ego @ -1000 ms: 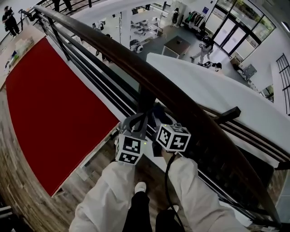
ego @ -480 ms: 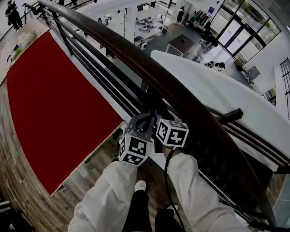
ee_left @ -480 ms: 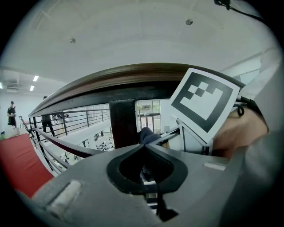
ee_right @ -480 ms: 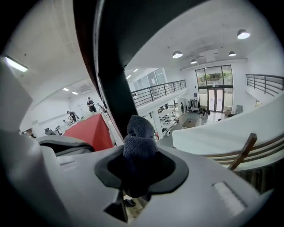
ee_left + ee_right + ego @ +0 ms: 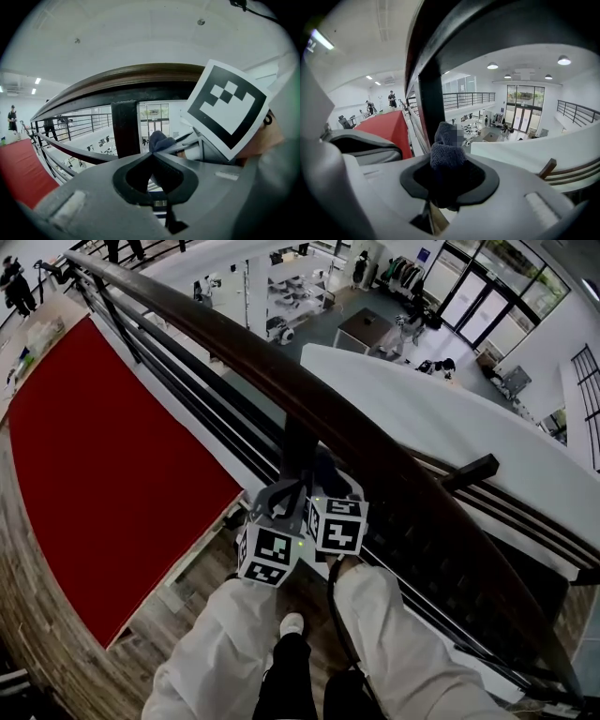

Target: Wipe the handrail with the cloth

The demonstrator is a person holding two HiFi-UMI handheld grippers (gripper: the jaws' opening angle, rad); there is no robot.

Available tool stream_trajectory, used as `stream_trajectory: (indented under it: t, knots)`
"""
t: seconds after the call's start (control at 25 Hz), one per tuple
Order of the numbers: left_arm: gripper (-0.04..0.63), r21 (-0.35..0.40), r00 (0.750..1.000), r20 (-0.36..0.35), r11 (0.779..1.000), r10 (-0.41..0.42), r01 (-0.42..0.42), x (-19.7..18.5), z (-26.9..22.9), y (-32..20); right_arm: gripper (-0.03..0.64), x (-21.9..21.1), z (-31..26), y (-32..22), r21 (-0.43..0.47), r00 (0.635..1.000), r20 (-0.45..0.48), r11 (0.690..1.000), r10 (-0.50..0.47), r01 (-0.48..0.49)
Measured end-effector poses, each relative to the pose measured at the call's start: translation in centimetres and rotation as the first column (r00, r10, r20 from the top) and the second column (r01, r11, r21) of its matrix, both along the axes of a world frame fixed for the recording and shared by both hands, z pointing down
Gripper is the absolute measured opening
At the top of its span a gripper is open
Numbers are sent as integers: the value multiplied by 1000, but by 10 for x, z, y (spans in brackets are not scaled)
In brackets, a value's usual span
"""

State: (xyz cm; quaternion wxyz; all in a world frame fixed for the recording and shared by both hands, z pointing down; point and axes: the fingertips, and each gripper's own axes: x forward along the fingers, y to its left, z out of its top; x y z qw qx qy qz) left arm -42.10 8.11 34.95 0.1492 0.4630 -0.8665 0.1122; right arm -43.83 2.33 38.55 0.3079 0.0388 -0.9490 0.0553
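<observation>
Dark-blue knitted cloth is pinched in your right tongs, with the jaws closed on it and a tuft poking up past the tips. Your left tongs are pressed together with nothing between them, and they hang just beside the right pair. Both sit below the handrail, close to the black post under it. That puts the cloth near the rail's underside, though I cannot tell whether it touches the wood.

By my reading you are at the approach, with the cloth in hand but no stroke clearly in contact. The next move calls for lifting the right tongs until the tuft meets the rail. Then press lightly and draw it along the curve, turning your wrist to follow the bend. Keep the grip firm, because past the bars is an open drop to the floor below and a loose cloth could fall through. Hold the left tongs clear of the post so the two don't knock.
</observation>
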Motion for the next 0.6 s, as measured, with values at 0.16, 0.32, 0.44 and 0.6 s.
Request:
stream_trajectory:
  t: [0.16, 0.32, 0.44, 0.6]
  knots:
    - [0, -20, 1000, 7, 999, 28, -28, 13, 4, -5, 104, 16, 0, -9, 20, 1000, 0, 1000, 22, -22]
    - [0, -26, 999, -3, 998, 48, -48, 28, 6, -7, 104, 33, -1, -15, 35, 999, -3, 998, 43, -43]
    - [0, -33, 998, -10, 998, 61, -61, 42, 6, -11, 104, 48, -4, -23, 40, 998, -2, 998, 58, -58]
    - [0, -41, 996, -19, 996, 83, -84, 63, 8, -30, 104, 75, -5, -46, 69, 997, -5, 995, 77, -76]
